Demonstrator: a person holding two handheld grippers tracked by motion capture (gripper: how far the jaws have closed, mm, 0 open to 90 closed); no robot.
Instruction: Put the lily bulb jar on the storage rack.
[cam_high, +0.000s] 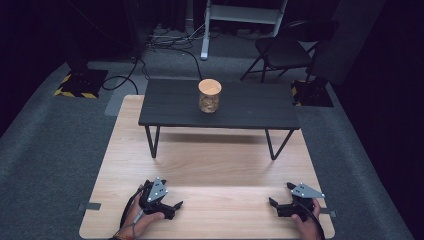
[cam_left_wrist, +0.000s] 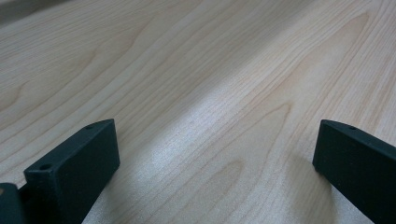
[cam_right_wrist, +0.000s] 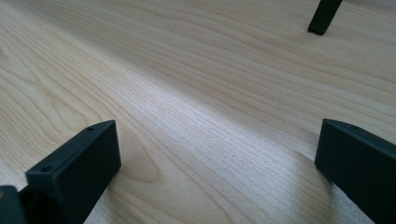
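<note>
A glass jar (cam_high: 209, 95) with a light wooden lid and brownish contents stands upright near the middle of a small black bench (cam_high: 175, 107). Both grippers rest low on the pale wooden board (cam_high: 210, 165), well short of the bench. My left gripper (cam_high: 170, 200) lies at the front left, held by a hand, jaws wide apart with nothing between them (cam_left_wrist: 215, 144). My right gripper (cam_high: 281, 196) lies at the front right, also open and empty (cam_right_wrist: 217, 144). In the right gripper view a black bench leg (cam_right_wrist: 324, 16) touches the board far ahead.
The bench stands on thin black legs (cam_high: 152, 142) across the board's far half. Grey carpet surrounds the board. Behind are a black folding chair (cam_high: 285, 50), a white frame (cam_high: 235, 15), floor cables (cam_high: 170, 45) and yellow-black striped bases (cam_high: 80, 85).
</note>
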